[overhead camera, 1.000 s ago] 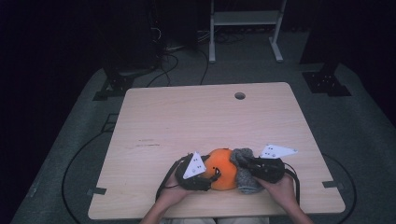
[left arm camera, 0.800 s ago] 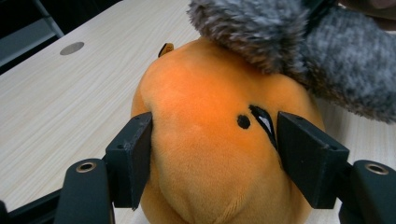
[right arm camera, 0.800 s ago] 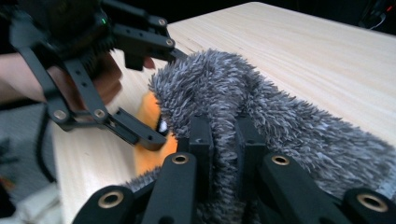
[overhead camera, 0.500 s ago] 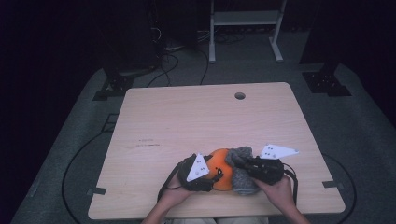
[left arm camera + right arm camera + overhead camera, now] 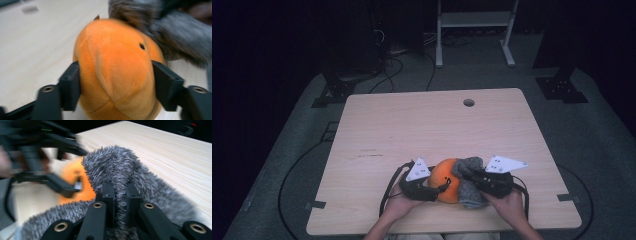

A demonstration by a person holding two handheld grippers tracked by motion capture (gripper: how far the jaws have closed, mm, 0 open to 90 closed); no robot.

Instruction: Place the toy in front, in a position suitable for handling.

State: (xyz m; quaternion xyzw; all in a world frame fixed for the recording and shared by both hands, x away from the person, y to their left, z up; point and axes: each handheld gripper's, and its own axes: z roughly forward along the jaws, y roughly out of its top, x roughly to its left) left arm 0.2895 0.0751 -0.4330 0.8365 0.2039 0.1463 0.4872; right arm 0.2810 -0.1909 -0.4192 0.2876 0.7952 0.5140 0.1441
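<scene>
Left gripper (image 5: 116, 82) has just been closing – its jaws squeeze the orange toy (image 5: 117, 67); right gripper (image 5: 117, 192) pinches the grey fur (image 5: 120, 167).

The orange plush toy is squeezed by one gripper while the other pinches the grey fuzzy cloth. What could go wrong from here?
The left gripper grips the round orange plush toy at its sides as its jaws have just been closing; it might squirt out. The right gripper pinches only a thin fold of the grey fuzzy cloth, which may slip free.
</scene>
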